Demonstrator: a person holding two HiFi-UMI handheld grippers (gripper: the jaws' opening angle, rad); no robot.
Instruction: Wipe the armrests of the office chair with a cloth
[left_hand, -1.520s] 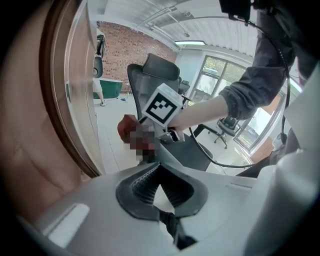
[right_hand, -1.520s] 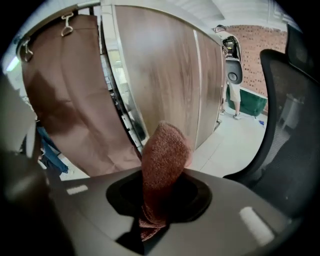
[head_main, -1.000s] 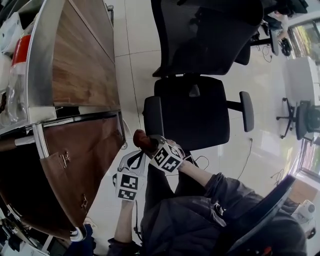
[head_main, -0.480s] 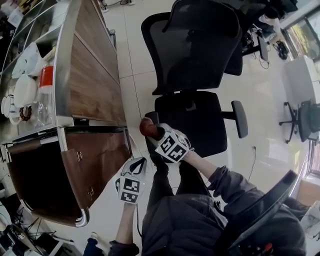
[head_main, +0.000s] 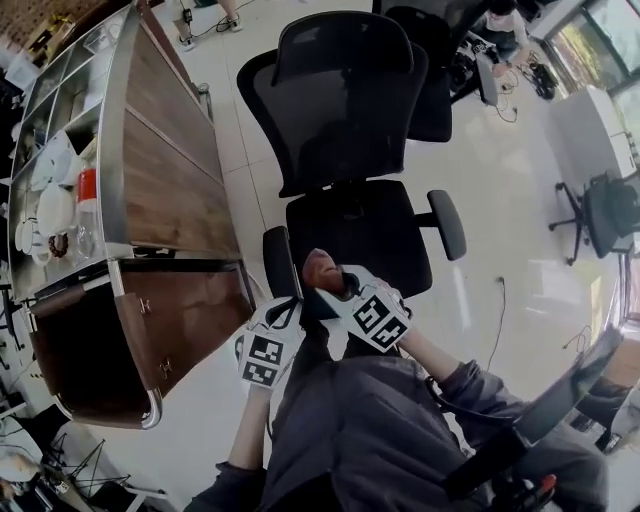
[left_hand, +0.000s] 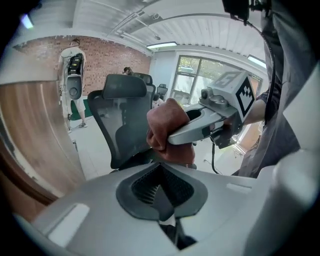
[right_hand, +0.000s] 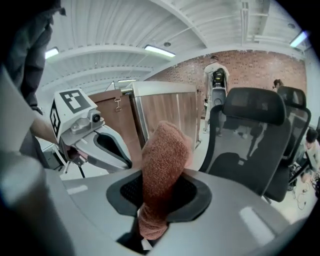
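1. Cloth (right_hand: 162, 165), reddish-brown and bunched, is clamped between the jaws of the right hand-held gripper (head_main: 335, 290). A rounded wad of the cloth pokes out past the jaw tips.
2. In the head view the wad hangs over the front edge of the seat of the office chair (head_main: 360, 235). It is just beside the armrest (head_main: 278, 262) at 9 o'clock of the seat. Whether cloth and armrest touch cannot be told.
3. The left hand-held gripper (left_hand: 161, 197) is clenched, its jaws pressed together with nothing between them. It sits near the right one, at about 7 o'clock of it, with its marker cube (head_main: 262, 360) facing up.
4. The chair is black, with its mesh back at 12 o'clock of the seat. The second armrest (head_main: 447, 225) is at 3 o'clock of the seat, well apart from the cloth.
5. A wooden surface (head_main: 170, 170) with a metal edge stands at 9 to 10 o'clock of the chair. White crockery (head_main: 50, 195) and a red-topped container (head_main: 87, 205) stand along the side of it farthest from the chair.
6. More black chairs stand on the pale tiled floor (head_main: 500, 200): one (head_main: 430, 70) behind the office chair at 1 o'clock, another (head_main: 608, 215) far out at 3 o'clock.
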